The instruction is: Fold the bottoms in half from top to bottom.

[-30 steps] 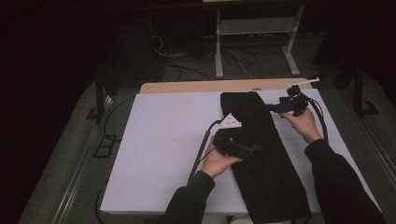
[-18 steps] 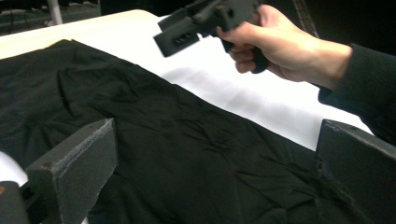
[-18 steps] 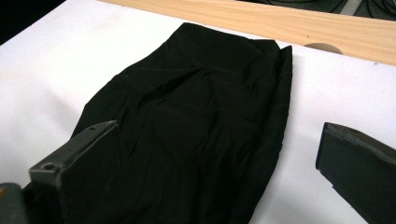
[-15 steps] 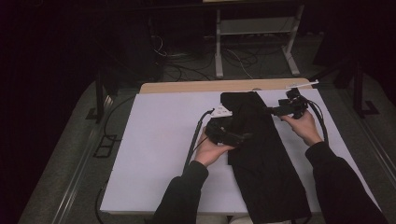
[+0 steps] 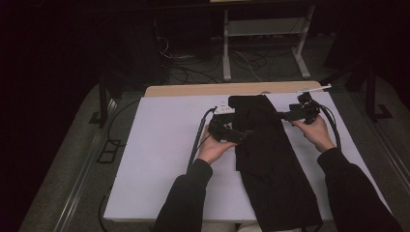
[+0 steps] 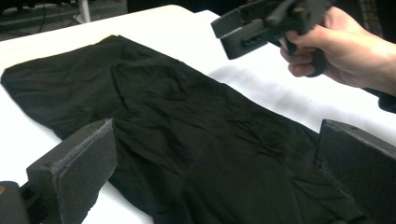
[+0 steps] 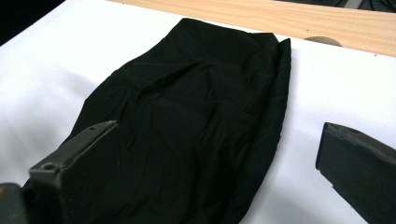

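- Nearest, the black garment (image 5: pixel 270 154) lay lengthwise on the right half of the white bench (image 5: pixel 159 159), its near end hanging over the front edge.
- The left tool (image 5: pixel 237 134) sat at the garment's left edge, jaws spread wide, gripping nothing.
- The right tool (image 5: pixel 285 116) hovered at the right edge, jaws likewise apart.
- Farthest, the garment's top end reached near the bench's wooden strip (image 5: pixel 232 89).
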